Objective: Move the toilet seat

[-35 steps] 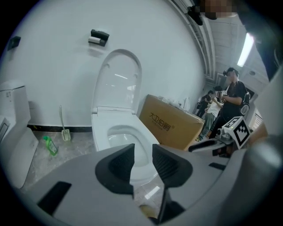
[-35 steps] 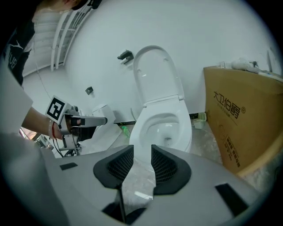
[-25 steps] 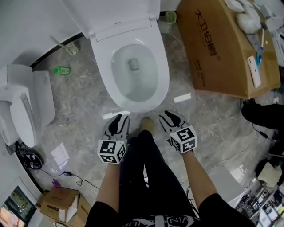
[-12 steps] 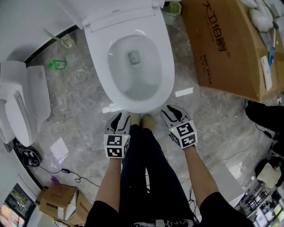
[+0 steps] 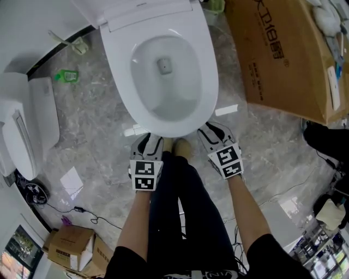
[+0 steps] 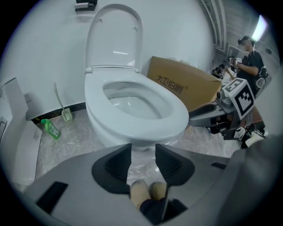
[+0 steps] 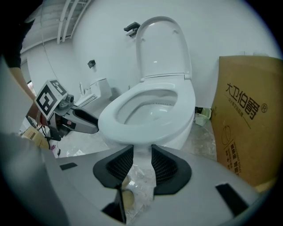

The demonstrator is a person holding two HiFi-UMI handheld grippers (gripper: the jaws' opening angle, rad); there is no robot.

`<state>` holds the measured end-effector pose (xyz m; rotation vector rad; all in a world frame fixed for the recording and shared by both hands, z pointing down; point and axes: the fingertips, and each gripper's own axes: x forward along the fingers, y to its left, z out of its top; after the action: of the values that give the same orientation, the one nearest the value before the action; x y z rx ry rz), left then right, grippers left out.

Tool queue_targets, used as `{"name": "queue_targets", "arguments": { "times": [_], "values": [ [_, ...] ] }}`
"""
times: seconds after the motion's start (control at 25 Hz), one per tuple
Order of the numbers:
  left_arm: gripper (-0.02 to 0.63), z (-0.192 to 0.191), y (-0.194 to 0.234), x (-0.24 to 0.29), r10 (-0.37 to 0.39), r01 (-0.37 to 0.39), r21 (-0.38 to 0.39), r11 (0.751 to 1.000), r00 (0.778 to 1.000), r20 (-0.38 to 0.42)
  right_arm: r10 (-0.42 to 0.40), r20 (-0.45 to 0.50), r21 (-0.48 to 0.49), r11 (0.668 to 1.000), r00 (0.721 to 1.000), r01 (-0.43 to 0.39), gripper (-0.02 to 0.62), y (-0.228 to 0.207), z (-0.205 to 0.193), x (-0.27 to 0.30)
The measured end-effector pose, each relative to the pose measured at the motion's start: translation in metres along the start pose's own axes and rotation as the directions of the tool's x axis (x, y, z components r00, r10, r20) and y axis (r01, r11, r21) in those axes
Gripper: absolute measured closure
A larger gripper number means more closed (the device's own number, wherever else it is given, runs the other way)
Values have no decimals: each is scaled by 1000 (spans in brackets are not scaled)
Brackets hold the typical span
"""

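A white toilet stands in front of me with its seat point(image 5: 206, 82) lying flat on the bowl and its lid point(image 5: 143, 15) raised against the wall. My left gripper point(image 5: 148, 143) hangs low at the bowl's front left. Its jaws have just been opening, stand open, and hold nothing. In the left gripper view the seat point(image 6: 176, 115) rises just beyond this gripper point(image 6: 143, 148). At the front right, the right gripper point(image 5: 212, 131) is also open and empty. The right gripper view shows the seat's front rim point(image 7: 110, 122) just past its own jaws point(image 7: 142, 151).
A large cardboard box point(image 5: 283, 54) stands right of the toilet. Another white toilet unit point(image 5: 27, 125) lies at the left, with a green bottle point(image 5: 64, 75) and a toilet brush point(image 5: 79, 46) near the wall. The person's shoes point(image 5: 182, 147) stand between the grippers. A small box point(image 5: 71, 248) and cables lie behind.
Both grippers have sunk and come closer to the bowl's front rim. The toilet now fills more of the head view.
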<state>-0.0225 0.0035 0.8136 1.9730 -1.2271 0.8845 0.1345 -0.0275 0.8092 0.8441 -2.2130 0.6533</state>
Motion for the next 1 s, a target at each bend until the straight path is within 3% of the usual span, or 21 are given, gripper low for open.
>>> {"name": "queue_targets", "arguments": {
  "times": [0.44, 1.0],
  "values": [
    [434, 6, -1, -1, -16, 17, -26, 1000, 1000, 16, -6, 30, -11, 1000, 1000, 6, 463, 0, 5, -4],
    [433, 47, -9, -58, -48, 50, -28, 998, 997, 65, -14, 93, 26, 1000, 996, 12, 477, 16, 58, -55]
  ]
}}
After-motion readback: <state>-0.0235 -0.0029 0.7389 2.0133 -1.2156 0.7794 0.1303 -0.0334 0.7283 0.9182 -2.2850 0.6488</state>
